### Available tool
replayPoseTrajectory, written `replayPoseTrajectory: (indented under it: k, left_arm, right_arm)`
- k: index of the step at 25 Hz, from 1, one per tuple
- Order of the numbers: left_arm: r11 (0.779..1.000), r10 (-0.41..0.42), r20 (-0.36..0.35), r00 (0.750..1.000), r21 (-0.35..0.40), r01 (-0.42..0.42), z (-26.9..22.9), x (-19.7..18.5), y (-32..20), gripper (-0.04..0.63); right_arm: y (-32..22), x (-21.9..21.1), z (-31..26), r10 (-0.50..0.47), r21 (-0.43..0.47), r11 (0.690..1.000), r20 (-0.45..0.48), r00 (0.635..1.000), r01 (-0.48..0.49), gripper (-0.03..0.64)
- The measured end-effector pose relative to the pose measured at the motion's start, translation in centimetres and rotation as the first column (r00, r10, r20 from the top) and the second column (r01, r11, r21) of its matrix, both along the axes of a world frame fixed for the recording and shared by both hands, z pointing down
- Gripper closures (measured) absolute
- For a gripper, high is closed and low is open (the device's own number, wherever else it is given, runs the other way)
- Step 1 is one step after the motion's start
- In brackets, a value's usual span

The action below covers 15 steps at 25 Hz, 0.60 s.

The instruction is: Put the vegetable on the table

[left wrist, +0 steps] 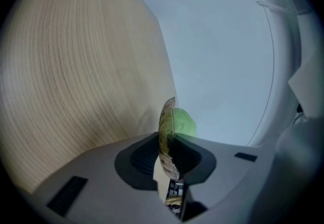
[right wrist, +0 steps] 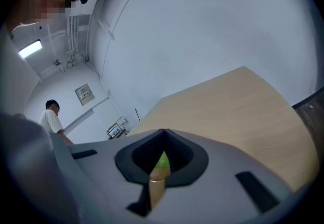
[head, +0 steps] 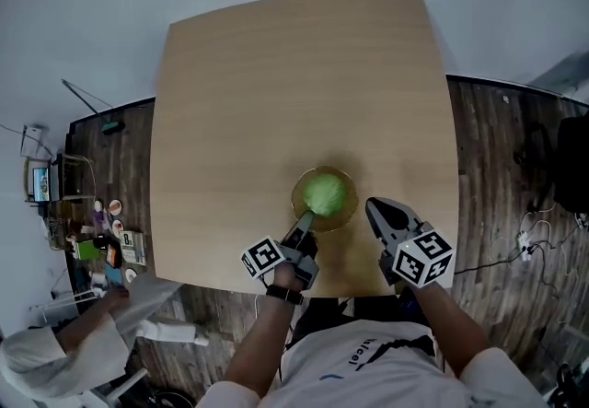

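Table point(head: 276, 75), veg point(head: 324, 192) in bowl point(head: 349, 212), shirt print point(head: 366, 352) unreadable

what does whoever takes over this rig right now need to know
The left gripper is shut on the rim of the bowl, which holds the green vegetable.
The right gripper is shut and empty, beside the bowl.
The bowl is over the near part of the table; whether it rests there is unclear.
Left to do: set it down, release.

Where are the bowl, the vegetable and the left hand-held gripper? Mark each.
bowl point(head: 352, 205), head view, right rim.
vegetable point(head: 324, 192), head view, middle of green top.
left hand-held gripper point(head: 309, 220), head view, between its fingertips on the bowl's rim.
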<state>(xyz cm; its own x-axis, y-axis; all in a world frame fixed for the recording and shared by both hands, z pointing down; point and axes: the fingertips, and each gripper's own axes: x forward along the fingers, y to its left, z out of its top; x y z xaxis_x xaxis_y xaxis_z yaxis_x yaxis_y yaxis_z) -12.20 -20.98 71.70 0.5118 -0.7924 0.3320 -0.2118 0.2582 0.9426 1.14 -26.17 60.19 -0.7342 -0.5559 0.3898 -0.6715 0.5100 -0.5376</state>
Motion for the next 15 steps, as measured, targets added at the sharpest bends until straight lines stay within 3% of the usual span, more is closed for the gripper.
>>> replayPoseTrajectory:
  k: [15]
  left_arm:
    - [0.995,-0.036,-0.005,0.999,-0.095,0.035,4.9,1.5,-2.1,0.531]
  right_arm:
    - [-1.7,2.5,2.7,0.029,-0.059,0.998,0.009,1.000,-0.028,0.603]
